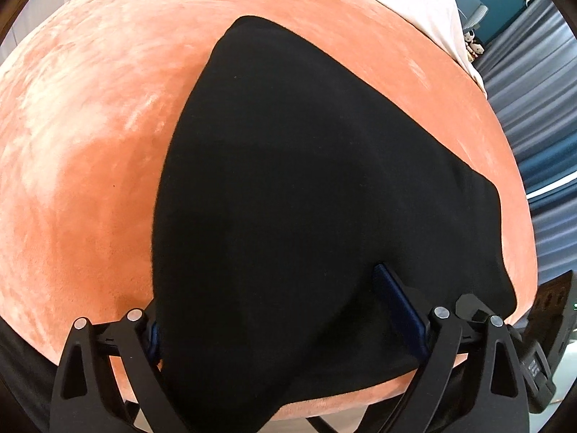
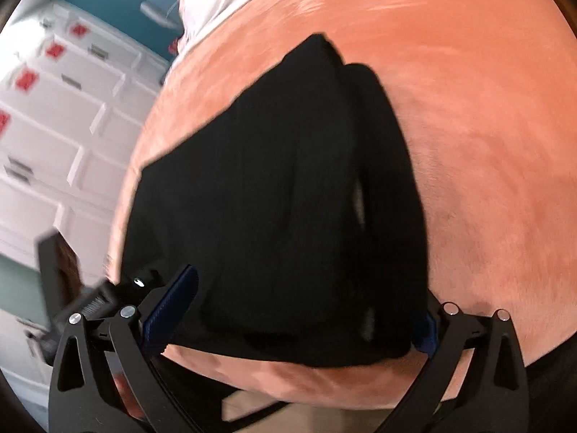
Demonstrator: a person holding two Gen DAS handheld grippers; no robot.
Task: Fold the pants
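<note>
We see no readable writing on the black pants [image 1: 306, 198] on the orange blanket [image 1: 90, 144], both our left gripper [image 1: 274, 306] and right gripper [image 2: 306, 310] spread wide astride them, clamping nothing.

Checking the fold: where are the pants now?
In both wrist views the black pants lie folded on the orange blanket near its front edge, between each open claw's fingers.

White drawer units [image 2: 54, 115] stand beside the orange velvet bed [image 2: 487, 126].
</note>
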